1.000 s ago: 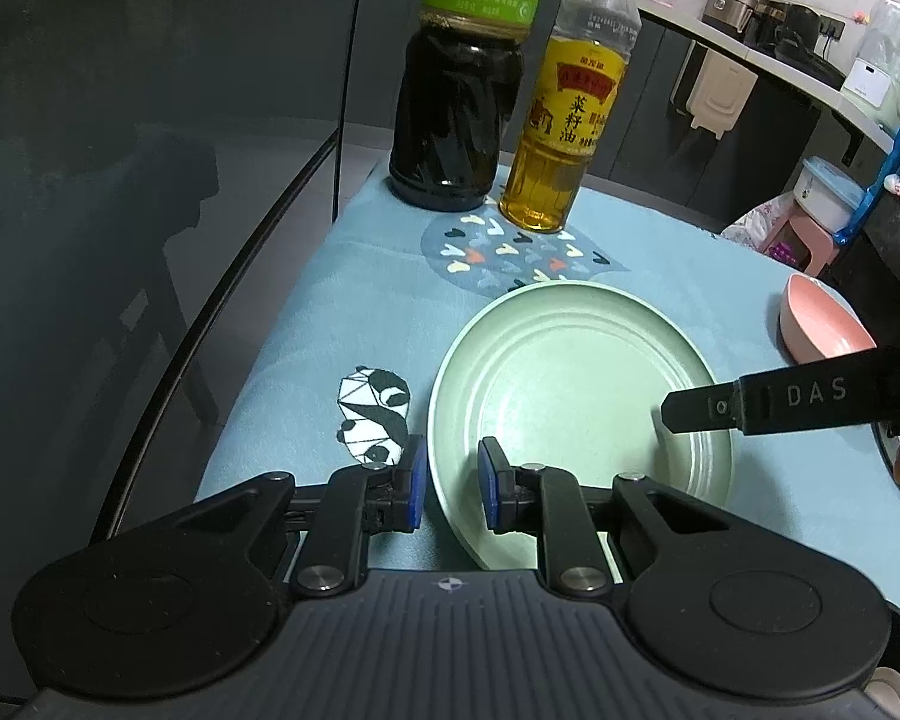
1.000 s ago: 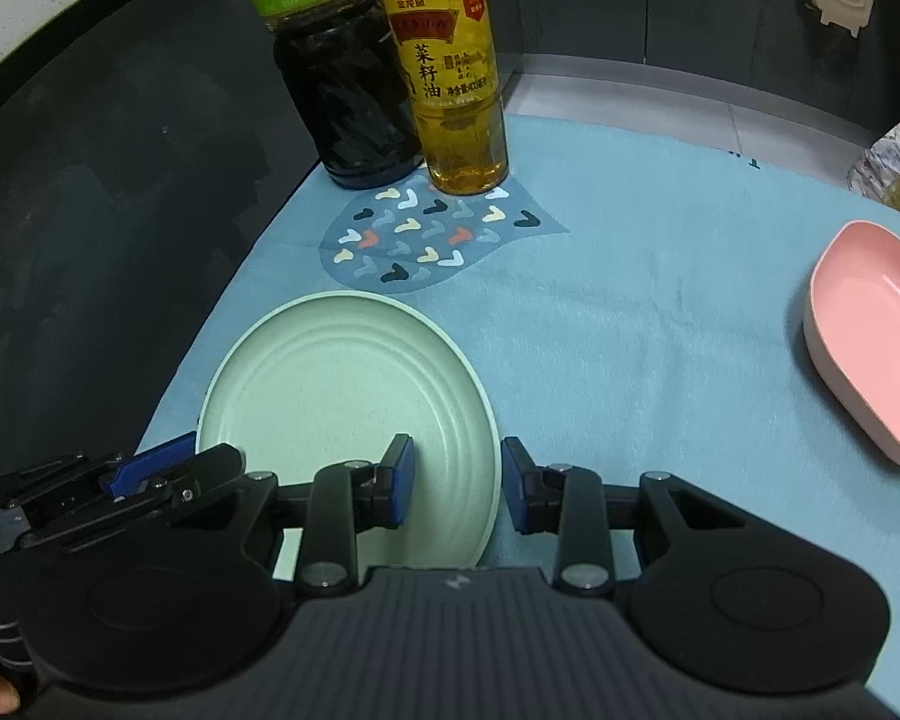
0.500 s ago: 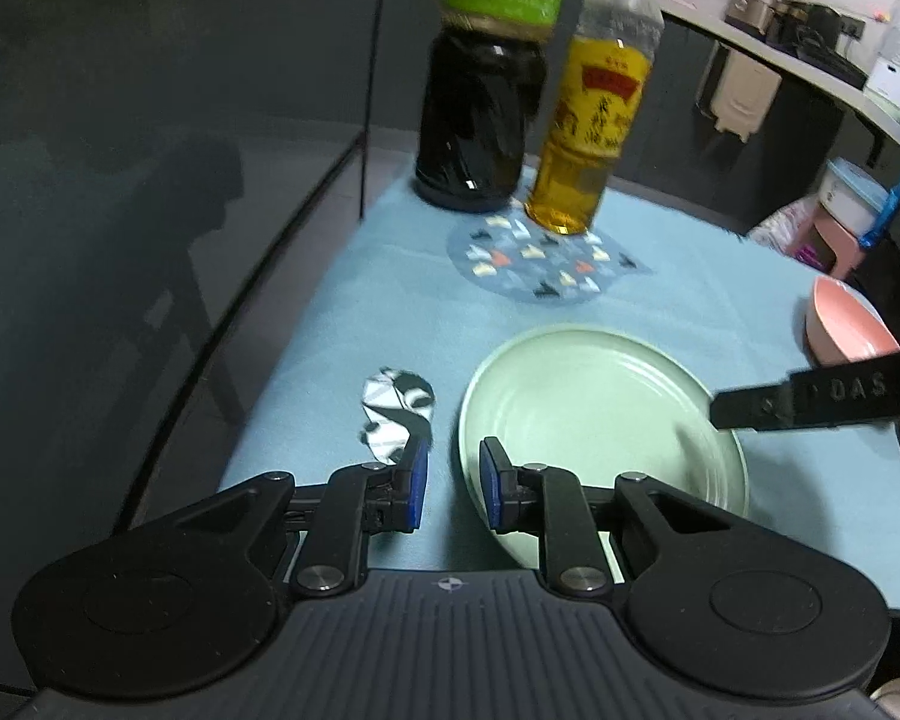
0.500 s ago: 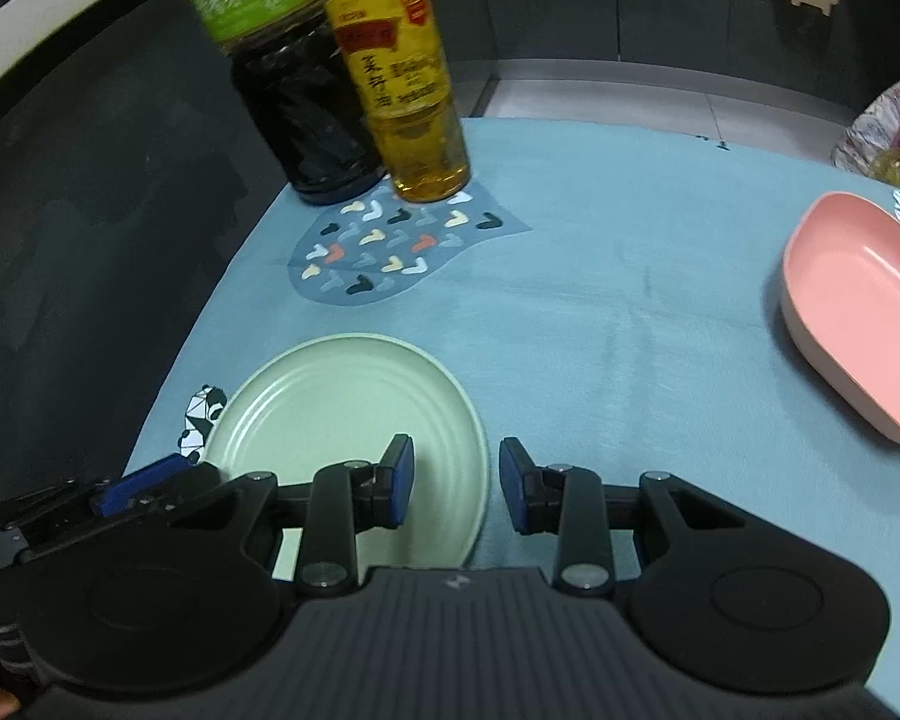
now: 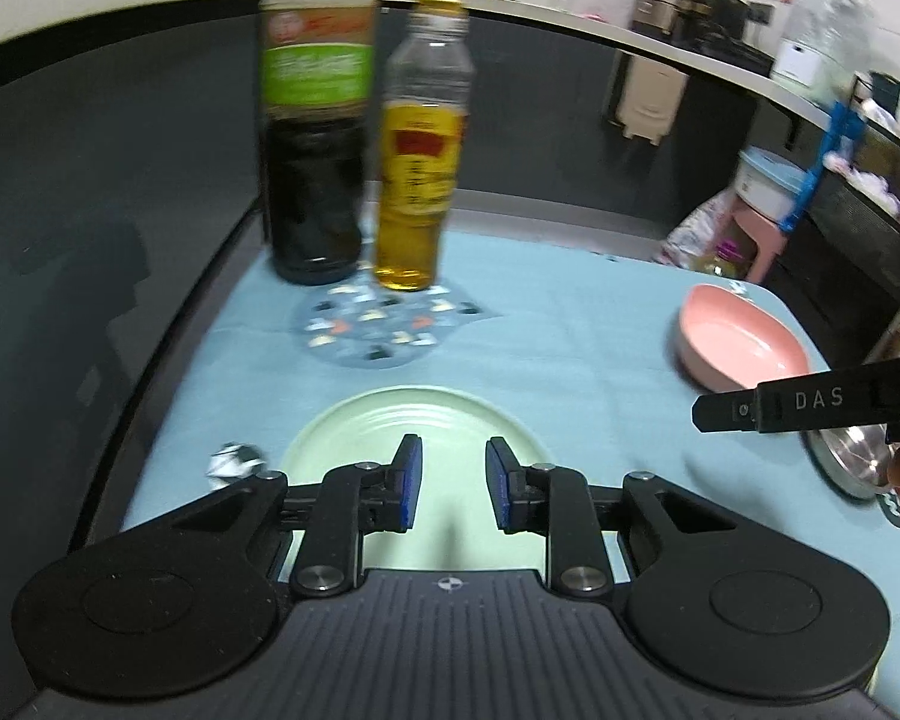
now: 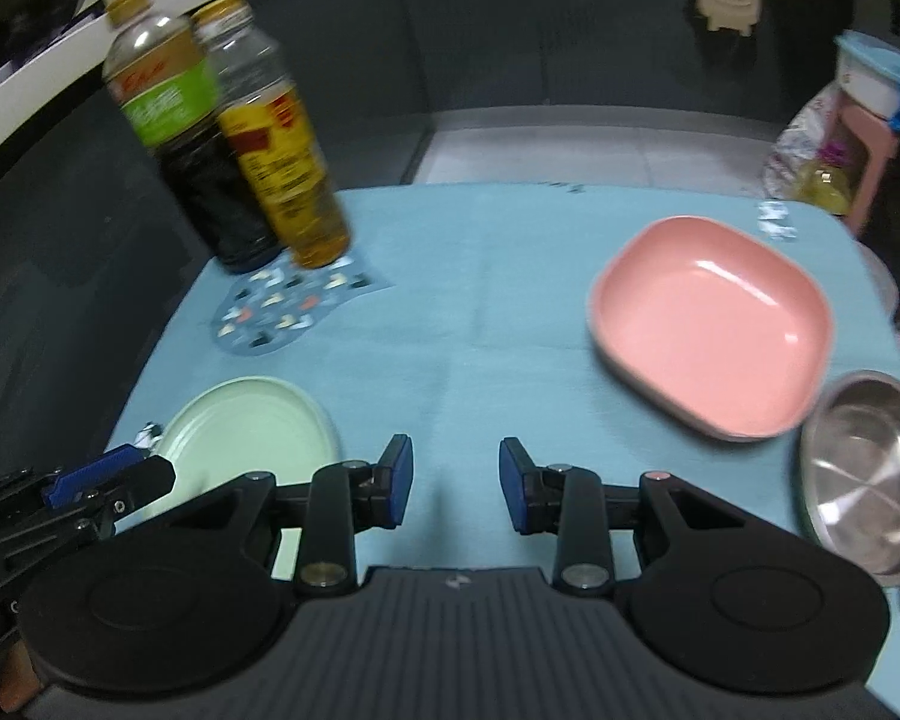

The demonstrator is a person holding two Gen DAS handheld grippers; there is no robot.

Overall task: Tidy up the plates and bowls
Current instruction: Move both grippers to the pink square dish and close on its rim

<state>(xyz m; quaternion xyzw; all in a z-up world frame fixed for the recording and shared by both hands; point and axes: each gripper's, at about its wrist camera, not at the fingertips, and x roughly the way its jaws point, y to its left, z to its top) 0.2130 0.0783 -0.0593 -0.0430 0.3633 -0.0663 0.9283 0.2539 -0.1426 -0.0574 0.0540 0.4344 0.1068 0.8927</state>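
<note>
A pale green round plate [image 5: 417,429] lies on the blue tablecloth at the near left; it also shows in the right wrist view [image 6: 252,435]. My left gripper [image 5: 448,489] is open and empty, raised over the plate's near part. My right gripper [image 6: 456,489] is open and empty above bare cloth, to the right of the green plate. A pink rounded-square dish [image 6: 714,327] lies at the right; it also shows in the left wrist view [image 5: 741,348]. A steel bowl [image 6: 864,471] sits at the near right edge, just in front of the pink dish.
A dark vinegar bottle [image 5: 315,138] and a yellow oil bottle [image 5: 420,150] stand at the far left by a patterned patch [image 5: 378,327]. The blue tablecloth [image 6: 480,276] covers the table. The table's left edge drops to a dark floor. A pink stool [image 5: 756,234] stands beyond the table.
Both grippers have pulled back and risen from the green plate, and their jaws have opened wider. The right gripper has swung right, bringing the pink dish and steel bowl into view.
</note>
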